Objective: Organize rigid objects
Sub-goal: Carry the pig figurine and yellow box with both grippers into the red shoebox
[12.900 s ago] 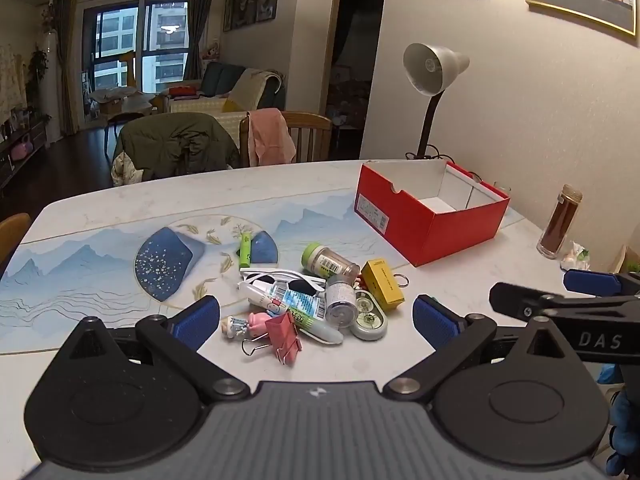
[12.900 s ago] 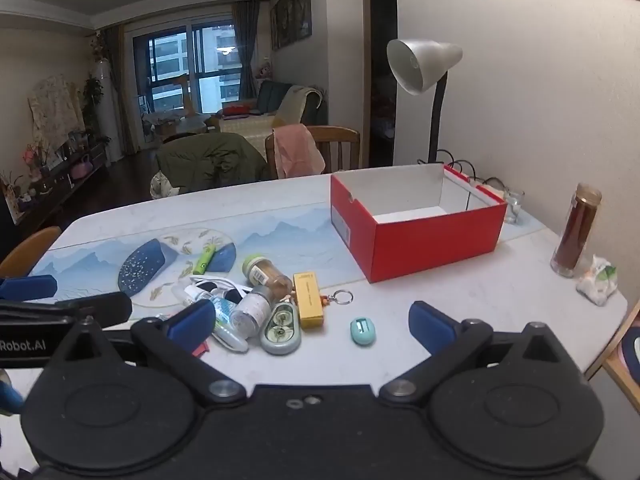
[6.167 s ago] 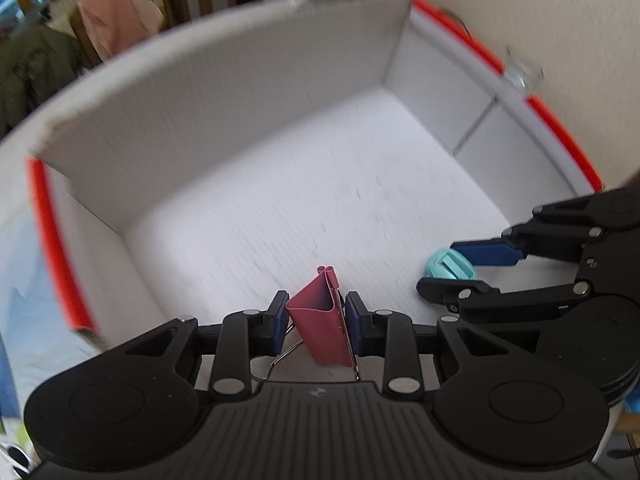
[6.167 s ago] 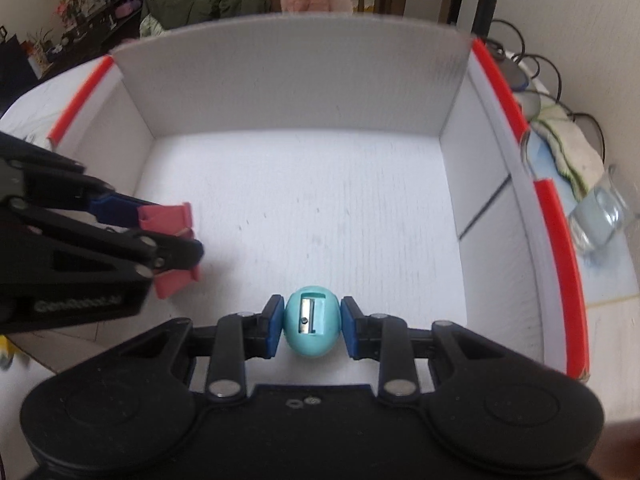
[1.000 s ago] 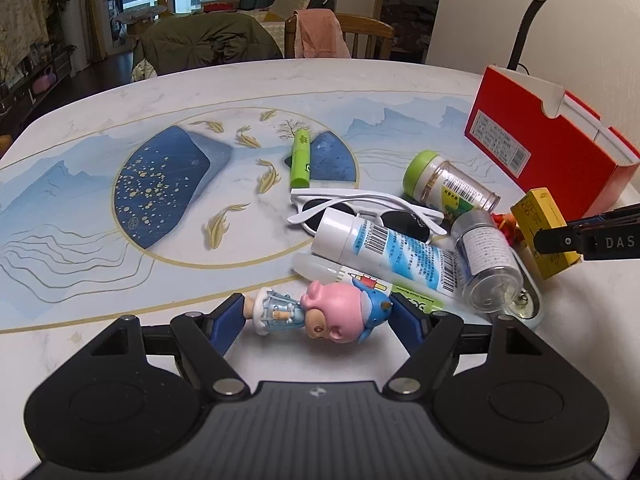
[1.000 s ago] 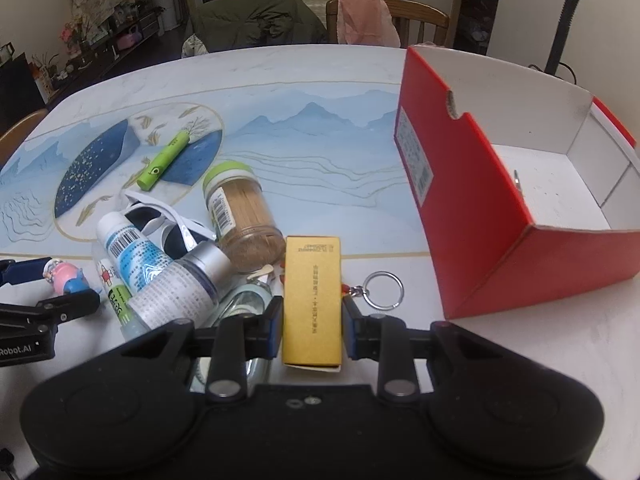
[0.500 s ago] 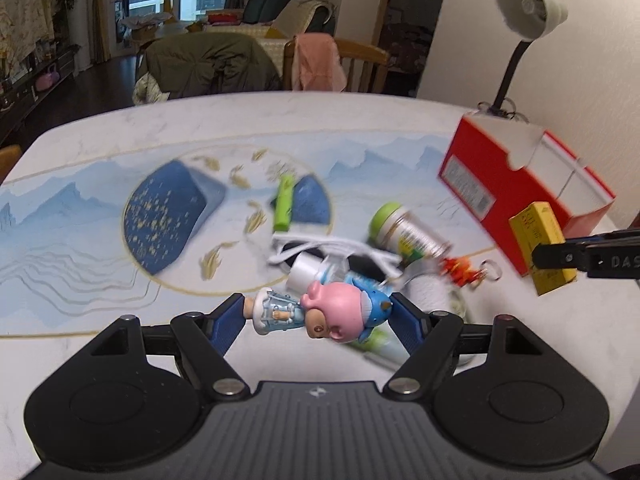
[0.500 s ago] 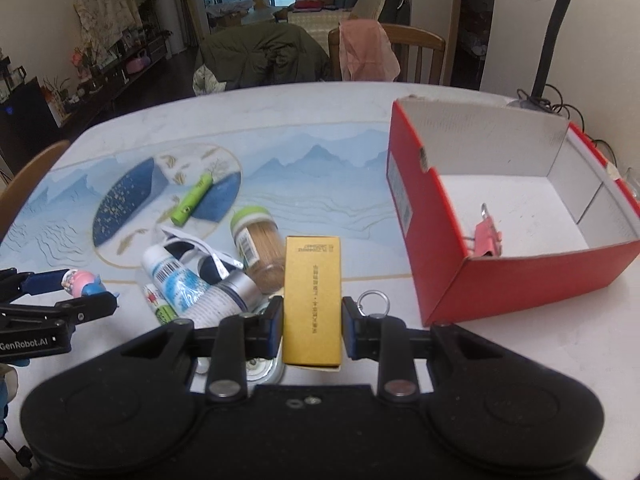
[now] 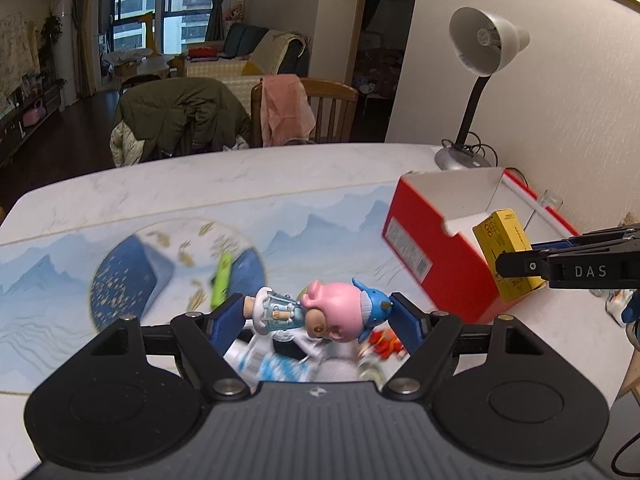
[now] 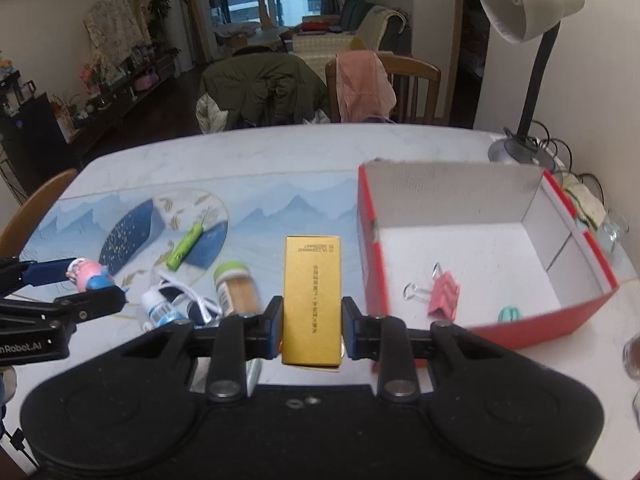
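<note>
- The left gripper (image 9: pixel 312 318) has its jaws set wide and clamped on a figurine (image 9: pixel 320 312). The toy lies crosswise between the blue pads, pink head towards the right pad, pale blue dress and feet towards the left pad.
- The figurine is off the table (image 9: pixel 280 176), above the clutter.
- The right gripper (image 10: pixel 312 328) has its jaws drawn in fairly narrow and pressed on the long sides of a yellow box (image 10: pixel 313 298). The box runs lengthwise away from the camera and sticks out well past the pads.
- In the left view the yellow box hangs in front of the near corner of the red box (image 9: pixel 424 248); in the right view it sits just left of that box's red wall.
- The red box is open at the top, with white inner walls. In it lie a pink clip (image 10: pixel 442 294) near the left wall and a teal sharpener (image 10: pixel 509 314) by the near wall, apart from each other.
- On the table left of the red box lie a green pen (image 10: pixel 185 246) on the round blue motif, a green-capped jar (image 10: pixel 236 288) on its side, a white tube (image 10: pixel 158 310) and white glasses (image 10: pixel 192 300), close together.
- In the left view the clutter under the figurine is blurred; only a white tube and something orange-red can be made out.
- The near wall of the red box hides part of the sharpener. A lamp (image 10: pixel 528 12) stands behind the box.
- A glass (image 10: pixel 632 354) at the right edge is cut off.
</note>
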